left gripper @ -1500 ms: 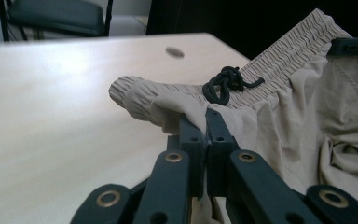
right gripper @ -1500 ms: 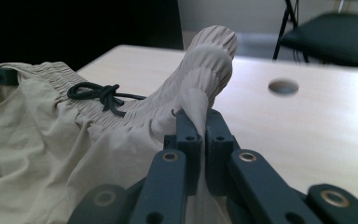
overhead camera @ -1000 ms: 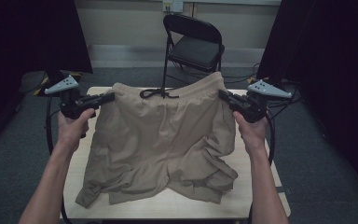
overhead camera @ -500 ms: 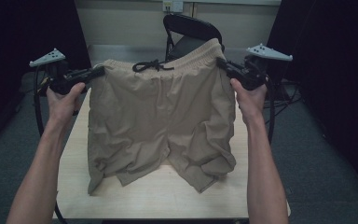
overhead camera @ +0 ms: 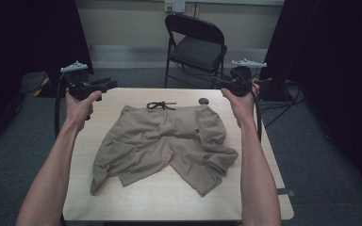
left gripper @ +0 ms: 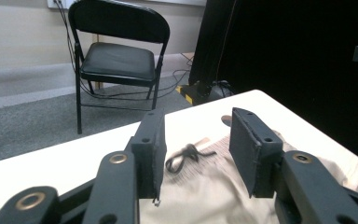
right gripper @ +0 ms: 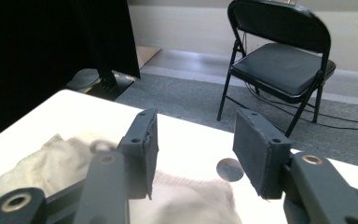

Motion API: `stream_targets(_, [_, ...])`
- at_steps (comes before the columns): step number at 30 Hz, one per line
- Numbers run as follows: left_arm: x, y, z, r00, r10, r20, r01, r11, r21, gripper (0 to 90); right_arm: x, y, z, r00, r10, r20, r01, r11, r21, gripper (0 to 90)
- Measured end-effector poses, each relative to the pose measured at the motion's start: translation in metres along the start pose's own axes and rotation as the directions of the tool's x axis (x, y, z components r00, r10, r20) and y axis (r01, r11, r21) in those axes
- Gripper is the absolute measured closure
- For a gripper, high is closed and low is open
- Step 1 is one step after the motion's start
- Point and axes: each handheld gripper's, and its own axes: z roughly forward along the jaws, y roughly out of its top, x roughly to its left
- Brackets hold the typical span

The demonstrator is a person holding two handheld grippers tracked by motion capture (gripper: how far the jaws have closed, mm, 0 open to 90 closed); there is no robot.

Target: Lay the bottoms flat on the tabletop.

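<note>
On the table (overhead camera: 179, 197) the tan shorts (overhead camera: 165, 146) are lying crumpled, their black drawstring (overhead camera: 160, 105) at the far edge. The left gripper (overhead camera: 107, 84) and right gripper (overhead camera: 220, 84) are hovering apart, jaws just opened, holding nothing.

Plain tan shorts (overhead camera: 169, 146) with a black drawstring (overhead camera: 160, 105) lie on the pale wood bench (overhead camera: 179, 202); both claws are black.

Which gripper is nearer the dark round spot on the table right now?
Right. The right gripper hangs just beyond the dark round spot, jaws open. The left gripper is across the table, past the shorts and their drawstring, jaws open.
</note>
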Motion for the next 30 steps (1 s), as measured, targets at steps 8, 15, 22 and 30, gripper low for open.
stream_targets(8, [-0.005, -0.024, -0.007, 0.9995, 0.007, 0.032, -0.008, 0.9996, 0.027, 61.9, 0.026, -0.029, -0.014, 0.9946, -0.051, -0.090, 0.050, 0.999, -0.009, 44.3])
stream_targets(15, [-0.010, -0.052, -0.012, 0.9968, -0.009, 0.079, 0.005, 0.9983, 0.058, 64.9, 0.047, -0.059, -0.019, 0.9867, -0.079, -0.142, 0.081, 0.997, 0.006, 37.4])
stream_targets(22, [-0.024, -0.088, -0.027, 0.9921, -0.005, 0.125, -0.006, 0.9964, 0.085, 69.9, 0.083, -0.101, -0.015, 0.9609, -0.105, -0.256, 0.118, 0.992, 0.036, 40.3])
stream_targets(30, [-0.034, -0.139, -0.052, 0.9853, -0.008, 0.171, -0.018, 0.9886, 0.150, 82.0, 0.129, -0.139, -0.006, 0.9150, -0.114, -0.387, 0.155, 0.985, 0.076, 70.7])
